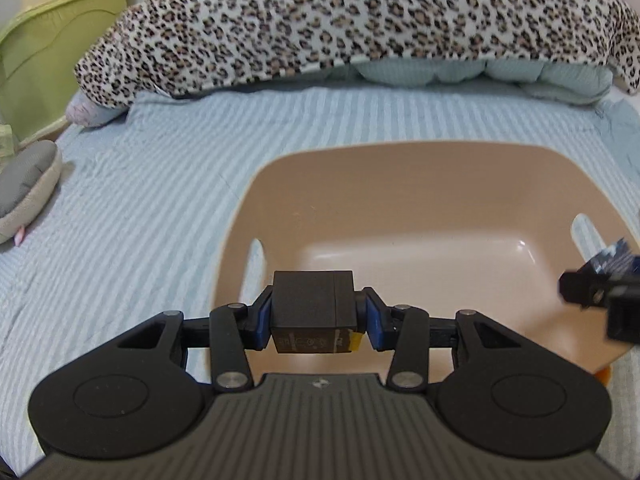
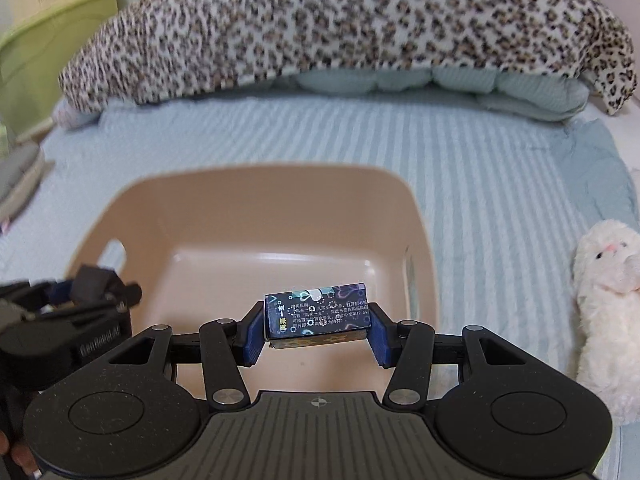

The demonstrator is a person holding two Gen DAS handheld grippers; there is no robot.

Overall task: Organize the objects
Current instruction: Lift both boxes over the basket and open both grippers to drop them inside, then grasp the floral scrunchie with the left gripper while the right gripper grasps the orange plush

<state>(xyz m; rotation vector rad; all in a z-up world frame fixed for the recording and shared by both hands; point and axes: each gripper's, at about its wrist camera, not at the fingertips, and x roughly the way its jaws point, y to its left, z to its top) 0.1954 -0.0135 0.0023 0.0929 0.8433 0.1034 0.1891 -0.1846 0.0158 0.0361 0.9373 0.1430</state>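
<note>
The left gripper (image 1: 314,318) pinches a black box (image 1: 313,306) between its blue pads (image 1: 261,326), held above the near rim of a beige plastic basin (image 1: 400,184) that rests on the striped blue bedspread (image 1: 160,168). The right gripper (image 2: 316,330) clamps a dark printed box (image 2: 318,314) the same way, also over the basin's near side. A leopard-print blanket (image 1: 340,20) lies along the bed's far edge, a white plush toy (image 2: 608,300) at its right edge, and a grey plush (image 1: 24,184) at its left.
</note>
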